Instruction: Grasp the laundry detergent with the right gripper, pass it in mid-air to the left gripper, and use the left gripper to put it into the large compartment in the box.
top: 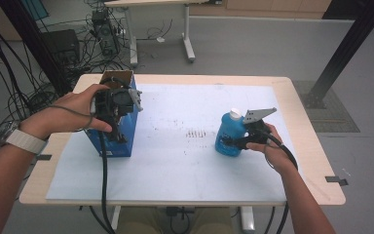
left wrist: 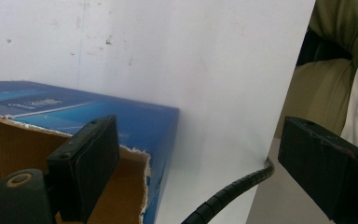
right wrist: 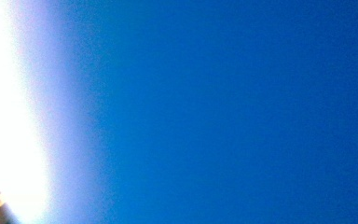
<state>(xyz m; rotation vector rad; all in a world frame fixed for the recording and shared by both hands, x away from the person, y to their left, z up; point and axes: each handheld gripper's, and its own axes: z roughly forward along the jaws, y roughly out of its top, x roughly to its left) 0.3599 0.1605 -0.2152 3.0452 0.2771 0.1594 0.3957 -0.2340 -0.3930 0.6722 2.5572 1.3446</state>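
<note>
An open blue cardboard box (top: 122, 141) stands at the table's left. My left gripper (top: 118, 132) hangs over its near right corner, pointing down. In the left gripper view it (left wrist: 200, 135) is open wide: one pad (left wrist: 86, 168) sits over the brown inside of the box (left wrist: 74, 107), the other pad (left wrist: 324, 170) outside over the table edge. At the right a blue bottle (top: 226, 130) with a white cap (top: 234, 115) stands upright. My right gripper (top: 230, 142) is shut on its body from the right. The bottle (right wrist: 237, 112) is a close blue blur in the right gripper view.
A white sheet (top: 185, 165) covers most of the wooden table (top: 316, 161). The left gripper's black cable (top: 103, 180) drops over the front edge. Cables and equipment (top: 68, 44) lie on the floor beyond the left side, and a black post (top: 350, 44) rises at the far right.
</note>
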